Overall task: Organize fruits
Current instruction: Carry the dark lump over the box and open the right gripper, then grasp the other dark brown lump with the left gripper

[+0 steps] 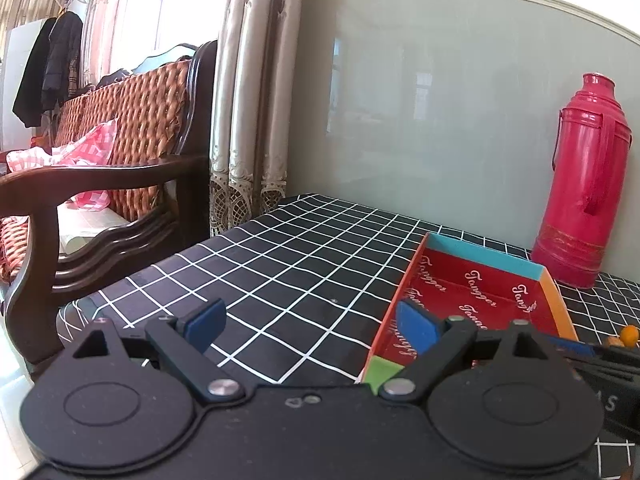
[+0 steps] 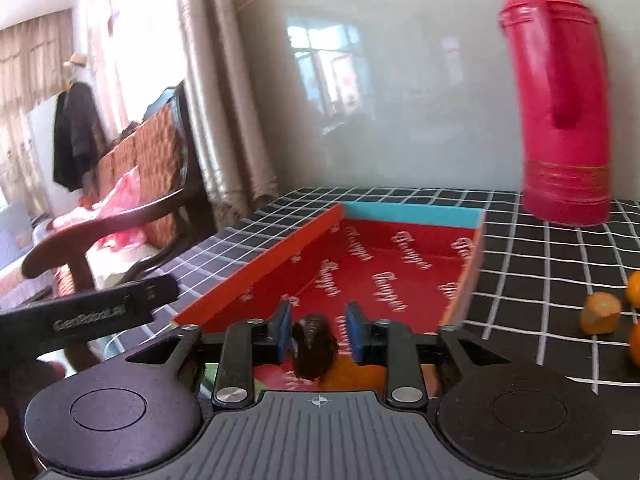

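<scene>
A red shallow box [image 1: 476, 300] with orange and blue rims sits on the black checked tablecloth [image 1: 280, 272]. My left gripper [image 1: 312, 324] is open and empty, low over the cloth beside the box's left wall. In the right wrist view, my right gripper [image 2: 320, 332] hangs over the near end of the box [image 2: 384, 272]. A dark brown fruit [image 2: 314, 346] sits between its blue pads [image 2: 285, 330] with a gap on each side. Several orange fruits [image 2: 600, 314] lie on the cloth to the right. One orange fruit [image 1: 627, 335] shows in the left wrist view.
A tall red thermos [image 1: 580, 184] stands at the back right, near the wall; it also shows in the right wrist view [image 2: 560, 112]. A wooden sofa [image 1: 100, 152] stands left of the table. The left gripper's body [image 2: 88, 312] reaches in at the left.
</scene>
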Demonstrator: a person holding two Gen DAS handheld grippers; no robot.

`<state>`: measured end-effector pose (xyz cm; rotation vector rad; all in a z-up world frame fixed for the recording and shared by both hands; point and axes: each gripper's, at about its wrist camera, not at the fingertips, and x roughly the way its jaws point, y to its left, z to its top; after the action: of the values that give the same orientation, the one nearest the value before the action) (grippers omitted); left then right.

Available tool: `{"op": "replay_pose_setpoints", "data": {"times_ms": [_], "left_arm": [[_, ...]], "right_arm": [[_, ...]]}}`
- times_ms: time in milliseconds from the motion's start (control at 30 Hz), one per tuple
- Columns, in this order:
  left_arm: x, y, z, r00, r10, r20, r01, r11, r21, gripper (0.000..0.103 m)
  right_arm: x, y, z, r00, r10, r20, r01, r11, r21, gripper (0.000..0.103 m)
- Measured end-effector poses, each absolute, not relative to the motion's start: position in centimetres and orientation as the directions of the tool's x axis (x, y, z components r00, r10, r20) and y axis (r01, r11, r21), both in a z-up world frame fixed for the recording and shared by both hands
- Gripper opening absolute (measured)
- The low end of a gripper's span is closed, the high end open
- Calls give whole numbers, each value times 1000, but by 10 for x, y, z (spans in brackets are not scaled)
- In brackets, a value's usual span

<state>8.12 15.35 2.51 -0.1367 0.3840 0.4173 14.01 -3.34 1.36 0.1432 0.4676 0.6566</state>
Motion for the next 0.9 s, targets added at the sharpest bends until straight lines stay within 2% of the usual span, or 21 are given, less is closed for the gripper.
{"op": "replay_pose_setpoints", "data": {"times_ms": [33,100,200,267,300,533,700,900], "left_arm": [[81,154,25,844,368,-391,-420,906,-53,85],[81,154,26,845,366,-390,-419,906,-58,85],[81,149,27,851,360,-383,-410,910,-54,85],[82,144,27,856,353,-378,-399,915,-50,85],[83,141,27,859,347,-377,-392,919,-48,85],[91,112,26,881,297,-369,-329,944,-26,86],[97,81,27,909,222,-354,-246,969,-25,86],[105,20,21,941,56,-333,-57,998,7,86]], "right_arm": [[138,-37,16,715,602,-356,-541,799,264,68],[136,-47,19,764,557,-327,-498,830,251,86],[134,-68,23,835,458,-306,-399,886,238,86],[136,-80,23,877,368,-309,-310,925,221,93],[137,-87,23,894,321,-313,-263,941,214,103],[138,-145,20,937,68,-344,-10,986,168,103],[130,-182,20,920,-128,-369,166,983,74,103],[116,-219,17,853,-418,-314,414,907,-81,103]]}}
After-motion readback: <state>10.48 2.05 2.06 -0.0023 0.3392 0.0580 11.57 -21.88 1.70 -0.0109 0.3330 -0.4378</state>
